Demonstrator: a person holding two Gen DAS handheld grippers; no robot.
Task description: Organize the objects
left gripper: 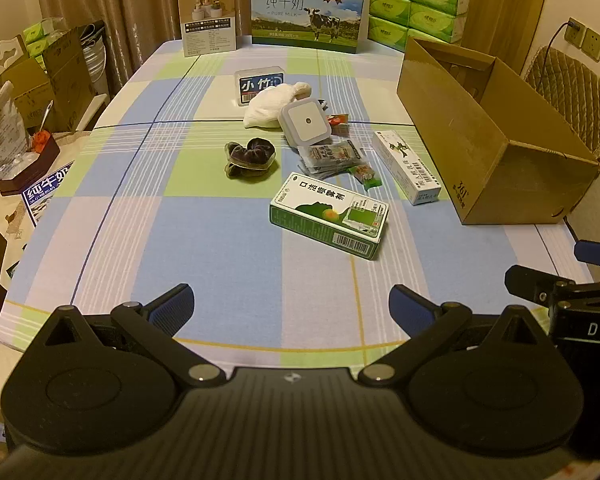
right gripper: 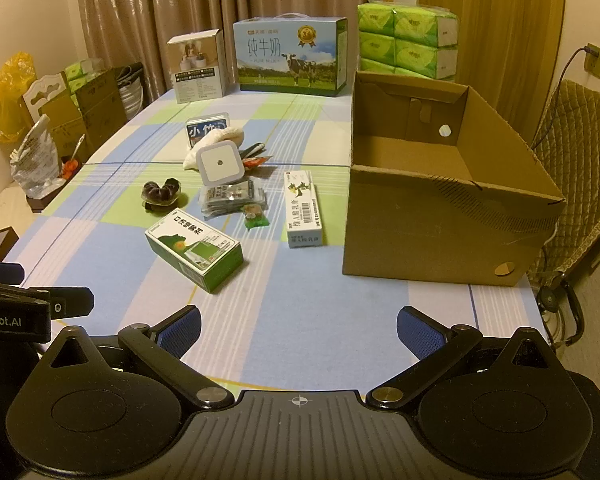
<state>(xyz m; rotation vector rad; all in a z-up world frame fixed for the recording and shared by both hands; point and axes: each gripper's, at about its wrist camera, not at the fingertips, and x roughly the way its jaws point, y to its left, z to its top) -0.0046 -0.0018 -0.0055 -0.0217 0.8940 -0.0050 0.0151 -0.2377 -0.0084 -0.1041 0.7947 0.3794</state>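
Near the worktop's (left gripper: pixel 148 240) front edge, our left tongs (left gripper: pixel 290 304) and right tongs (right gripper: pixel 299 326) hang spread wide, holding nothing. Only the right view shows inside the cardboard box (right gripper: pixel 440 216) at the right edge. The milk carton (left gripper: pixel 308 12) at the back edge reads "PURE MILK".

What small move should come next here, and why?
Probably move the right gripper forward to the green box: both grippers are open and hold nothing, this box lies nearest, and the cardboard box on the right stands open.
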